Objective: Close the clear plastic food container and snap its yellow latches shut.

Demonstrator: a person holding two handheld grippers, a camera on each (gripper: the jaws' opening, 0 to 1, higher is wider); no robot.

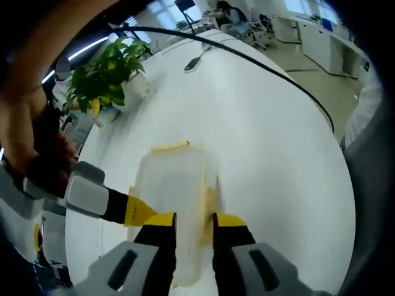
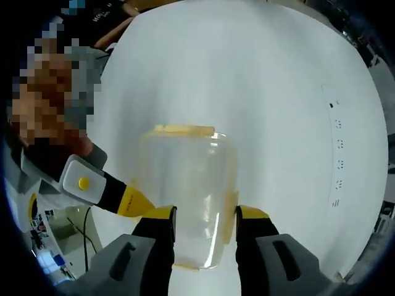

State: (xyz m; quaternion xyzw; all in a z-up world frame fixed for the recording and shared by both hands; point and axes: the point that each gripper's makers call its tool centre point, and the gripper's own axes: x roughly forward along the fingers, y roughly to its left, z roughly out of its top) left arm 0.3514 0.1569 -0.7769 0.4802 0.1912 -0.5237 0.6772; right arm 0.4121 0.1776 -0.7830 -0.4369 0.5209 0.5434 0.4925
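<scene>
The clear food container lies on the white counter with lid apparently seated, both grippers' jaws spread astride it, its yellow latches probably still unsnapped.

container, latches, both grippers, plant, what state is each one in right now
clear container: lid on, lying on the white table
far yellow latch: whether snapped, cannot tell
side yellow latch: against the wall, snapped or not unclear
left gripper: open, jaws straddling the container end
right gripper: open, jaws either side of the container
potted plant: upright
</scene>
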